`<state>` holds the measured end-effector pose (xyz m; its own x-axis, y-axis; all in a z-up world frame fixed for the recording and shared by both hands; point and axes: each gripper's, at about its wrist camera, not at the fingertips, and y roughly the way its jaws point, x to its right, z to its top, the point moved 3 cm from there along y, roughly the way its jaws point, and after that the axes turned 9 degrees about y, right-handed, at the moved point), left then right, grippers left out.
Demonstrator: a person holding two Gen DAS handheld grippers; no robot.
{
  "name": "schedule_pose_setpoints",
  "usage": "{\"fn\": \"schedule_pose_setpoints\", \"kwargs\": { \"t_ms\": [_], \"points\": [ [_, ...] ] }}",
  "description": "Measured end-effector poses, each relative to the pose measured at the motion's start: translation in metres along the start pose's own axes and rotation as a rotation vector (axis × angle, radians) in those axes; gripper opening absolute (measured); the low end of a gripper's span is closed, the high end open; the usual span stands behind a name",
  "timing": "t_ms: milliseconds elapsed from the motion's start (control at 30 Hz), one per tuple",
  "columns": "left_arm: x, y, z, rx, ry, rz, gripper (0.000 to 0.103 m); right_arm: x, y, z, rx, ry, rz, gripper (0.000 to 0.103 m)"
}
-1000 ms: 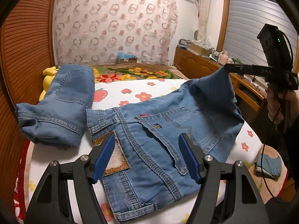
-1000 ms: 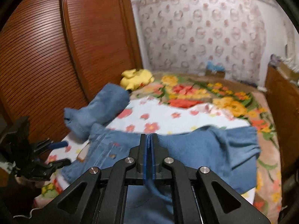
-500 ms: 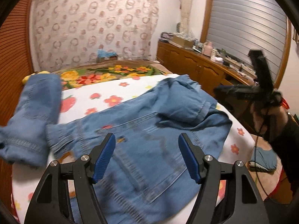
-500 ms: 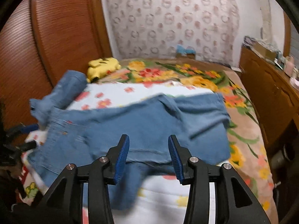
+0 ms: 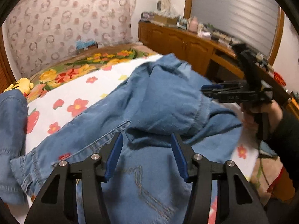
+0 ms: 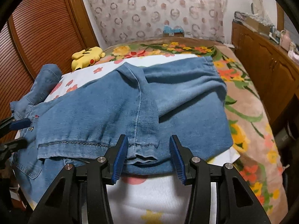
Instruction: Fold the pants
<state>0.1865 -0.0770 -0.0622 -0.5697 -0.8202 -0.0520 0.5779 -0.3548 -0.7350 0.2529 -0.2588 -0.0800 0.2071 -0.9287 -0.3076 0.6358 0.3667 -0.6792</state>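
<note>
Blue jeans [image 5: 153, 102] lie on a white flowered board [image 5: 78, 93], their legs folded back over the seat; they also show in the right wrist view [image 6: 119, 104], hem cuffs toward me. My left gripper [image 5: 145, 149] is open and empty just above the seat with its stitched back pocket. My right gripper [image 6: 147, 149] is open and empty, its fingers straddling the folded hems. The right gripper also shows in the left wrist view [image 5: 207, 89], off the jeans' right edge. The left gripper shows at the left edge of the right wrist view [image 6: 16, 132].
A second folded pair of jeans [image 5: 11, 130] lies at the board's left end, beside a yellow plush toy [image 6: 87, 56]. A flowered bedspread [image 6: 243, 97] lies under the board. A slatted wooden wardrobe [image 6: 43, 29] stands left, a wooden sideboard [image 5: 186, 43] right.
My right gripper carried the leg hems over the seat, opened and let them drop; the legs now lie folded. My left gripper moved forward over the seat, still open.
</note>
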Motion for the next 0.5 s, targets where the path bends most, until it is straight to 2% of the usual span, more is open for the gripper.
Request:
{"fn": "schedule_pose_setpoints", "kwargs": {
  "t_ms": [167,233,300,333,367,433,500],
  "points": [
    [0.001,0.020,0.006,-0.041,0.021,-0.001,0.049,0.012,0.002,0.004,0.003,0.034,0.064,0.048],
    [0.002,0.026,0.008,-0.053,0.029,-0.001,0.039,0.015,0.002,0.003,0.005,0.036,0.087,0.047],
    [0.001,0.027,0.009,-0.047,0.029,0.000,0.031,0.017,0.003,0.000,0.001,0.029,0.108,0.019],
    [0.000,0.026,0.010,-0.043,0.024,0.006,0.022,0.017,0.003,-0.001,0.007,0.017,0.098,0.015],
    [0.000,0.027,0.010,-0.042,0.022,0.010,0.017,0.016,0.001,0.000,0.015,0.005,0.091,0.004],
    [0.000,0.025,0.010,-0.029,0.024,0.009,0.010,0.015,-0.004,-0.003,0.031,-0.001,0.121,0.003],
    [0.001,0.020,0.010,-0.014,0.031,0.014,0.008,0.010,-0.008,-0.001,0.052,-0.016,0.135,0.000]
  ]
}}
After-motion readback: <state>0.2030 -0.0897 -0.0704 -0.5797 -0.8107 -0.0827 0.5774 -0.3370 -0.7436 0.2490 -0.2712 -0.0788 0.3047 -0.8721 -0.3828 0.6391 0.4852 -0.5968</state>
